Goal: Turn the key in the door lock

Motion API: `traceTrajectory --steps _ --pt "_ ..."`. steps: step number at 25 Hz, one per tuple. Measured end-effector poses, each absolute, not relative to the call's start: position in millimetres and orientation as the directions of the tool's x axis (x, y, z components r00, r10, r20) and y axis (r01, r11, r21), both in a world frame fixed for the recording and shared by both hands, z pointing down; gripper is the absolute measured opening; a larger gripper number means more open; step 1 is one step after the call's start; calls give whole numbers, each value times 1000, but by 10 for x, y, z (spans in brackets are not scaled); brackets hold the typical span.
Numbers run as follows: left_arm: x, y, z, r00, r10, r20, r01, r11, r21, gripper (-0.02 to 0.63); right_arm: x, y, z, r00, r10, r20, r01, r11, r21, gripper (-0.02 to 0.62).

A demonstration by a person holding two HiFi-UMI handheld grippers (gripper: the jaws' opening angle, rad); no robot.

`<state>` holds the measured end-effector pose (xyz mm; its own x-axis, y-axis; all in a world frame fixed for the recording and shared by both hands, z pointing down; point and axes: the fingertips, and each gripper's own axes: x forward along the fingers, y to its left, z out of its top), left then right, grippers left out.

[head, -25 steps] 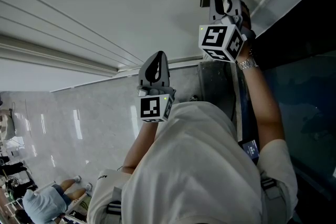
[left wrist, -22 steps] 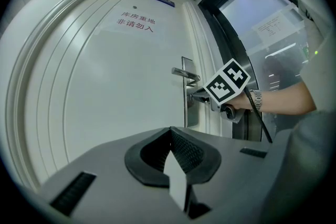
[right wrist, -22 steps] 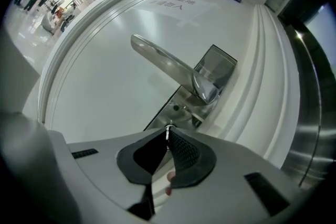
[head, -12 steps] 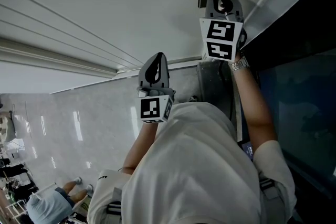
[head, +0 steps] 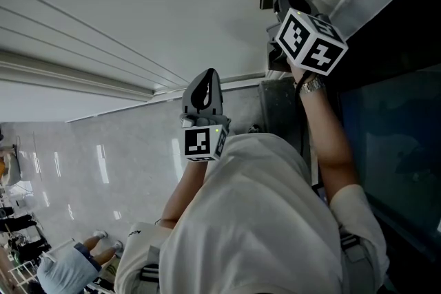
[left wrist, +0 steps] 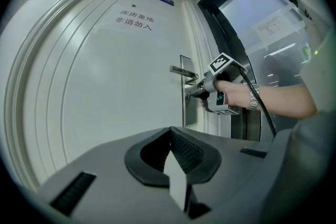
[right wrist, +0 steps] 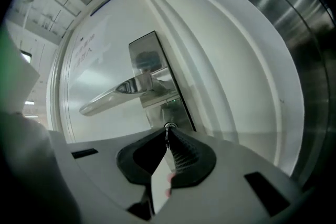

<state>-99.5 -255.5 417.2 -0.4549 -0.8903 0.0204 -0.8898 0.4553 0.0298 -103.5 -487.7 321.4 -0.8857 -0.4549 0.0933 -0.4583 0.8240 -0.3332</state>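
Here, the right tool (right wrist: 168, 131) is seen closed on a small flat metal key (right wrist: 167, 137), which is pinched between the ribbed black pads (right wrist: 184, 157). The key is held at the round keyhole (right wrist: 169, 126) at the lower end of the brushed steel lock plate (right wrist: 149, 57), just below the long silver lever handle (right wrist: 113, 96) of the white panelled door (left wrist: 105, 92). In the head view the tool's square-marked cube (head: 311, 41) is shown tipped onto one corner, close against the door's edge. The left tool (left wrist: 171, 131) is held level and well apart from the door. Its jaws are brought together with nothing between them, and it is pointed toward the lock plate and the hand (left wrist: 236, 96) gripping the right tool.
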Motion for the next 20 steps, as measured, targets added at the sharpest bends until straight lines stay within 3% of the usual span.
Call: traceTrajectory --steps 10,20 --pt "-1020 -2564 4176 -451 -892 24 -892 452 28 9 -1049 -4895 3243 -904 -424 46 -361 703 -613 17" --pt "-1023 -2502 4178 -471 -882 25 -882 471 24 9 -983 -4919 3250 -908 -419 0 -213 461 -861 17"
